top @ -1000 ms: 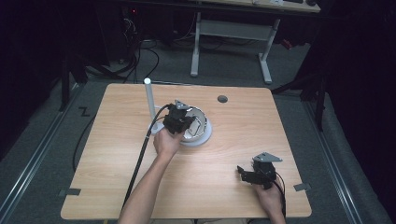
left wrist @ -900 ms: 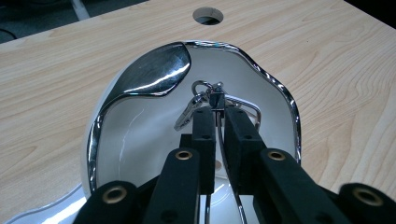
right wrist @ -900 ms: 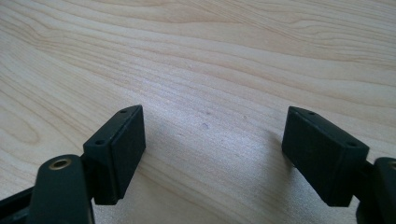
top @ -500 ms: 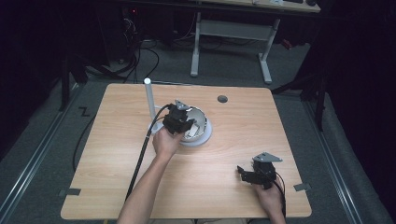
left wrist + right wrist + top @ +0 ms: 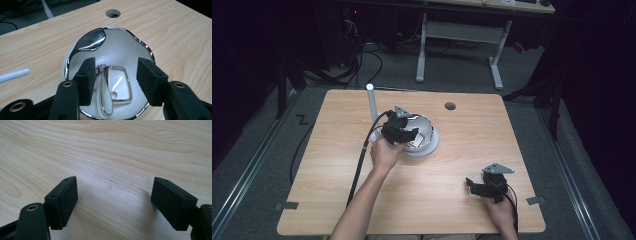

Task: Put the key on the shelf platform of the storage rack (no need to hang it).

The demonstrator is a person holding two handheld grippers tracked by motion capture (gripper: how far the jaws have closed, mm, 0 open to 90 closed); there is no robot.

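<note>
High view first: the left gripper [image 5: 408,135] hangs over a white bowl [image 5: 428,134] with a chrome rim, sitting on a pale saucer [image 5: 432,149] a little toward the far edge of the wooden table [image 5: 337,200], left of centre. A white upright post [image 5: 372,110] stands just beside the bowl on its left, and a round cable hole [image 5: 450,106] sits near the far edge.

Left gripper view now: the jaws have just been opening and stand apart above the bowl [image 5: 130,47], pressing on nothing. Between them, down in the bowl, lies a chrome-framed rectangular piece [image 5: 118,86] and next to it a thin wire loop [image 5: 103,97]; what exactly these 2 things are I cannot tell. A shiny spoon-like piece [image 5: 91,41] rests against the bowl's far-left wall, reaching the rim.

Over at the near right corner, the right gripper [image 5: 476,187] sits low over bare wood, well apart from the bowl. Right gripper view confirms it: right gripper [image 5: 113,192] with jaws spread wide, nothing but table grain [image 5: 125,150] between them.
</note>
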